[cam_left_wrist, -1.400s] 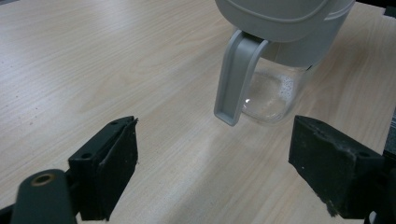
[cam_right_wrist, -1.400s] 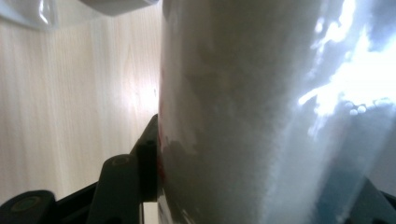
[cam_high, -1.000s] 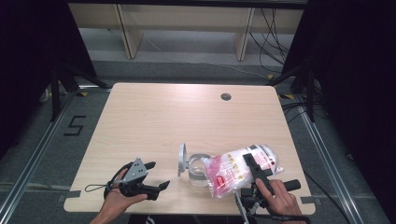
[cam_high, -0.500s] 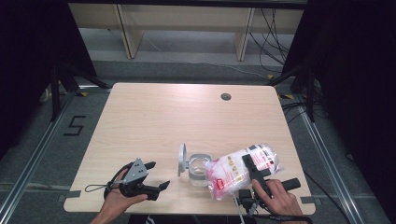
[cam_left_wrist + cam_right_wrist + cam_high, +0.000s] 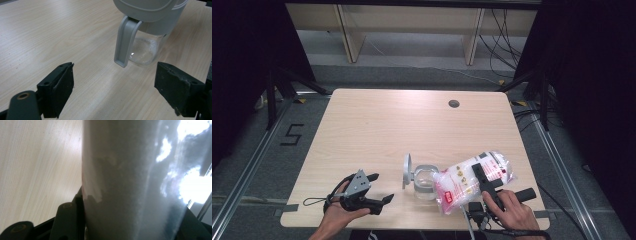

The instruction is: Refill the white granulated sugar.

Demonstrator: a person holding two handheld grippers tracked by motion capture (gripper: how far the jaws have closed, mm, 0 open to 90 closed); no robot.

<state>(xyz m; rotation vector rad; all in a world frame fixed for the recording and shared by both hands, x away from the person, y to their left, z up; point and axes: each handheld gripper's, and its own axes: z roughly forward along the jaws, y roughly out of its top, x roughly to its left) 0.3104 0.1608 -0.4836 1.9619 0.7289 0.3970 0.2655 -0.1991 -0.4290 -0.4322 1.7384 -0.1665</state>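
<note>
A clear plastic bag (image 5: 472, 180) of white grains, printed with red and white labelling, sits near the front edge of the table (image 5: 377, 130), toward its right side. It is tilted, its lower end dipping toward the open mouth of a glass jar (image 5: 424, 182) just to its left, and the two look to be touching or nearly so. The right gripper (image 5: 484, 177) has the bag clamped between its jaws, gripping it across the middle; in the right gripper view the bag (image 5: 130, 182) presses right up against the camera, a grey grainy wall with the black jaws on either side of it at the bottom.

The jar stands upright on the wood, with a grey collar around its top and a grey lid (image 5: 407, 170) swung open on its left, standing on edge. From the left gripper view the jar (image 5: 147, 47) is close ahead, a grey latch (image 5: 125, 42) hanging down its front and a dusting of white at the bottom of the glass.

The left gripper (image 5: 379, 192) rests low over the front left part of the table, well apart from the jar, held in the person's left hand (image 5: 339, 212). Its jaws stand wide with nothing between them, bare wood showing in the gap. The person's right hand (image 5: 512, 210) holds the other gripper's handle at the table's front edge.
</note>
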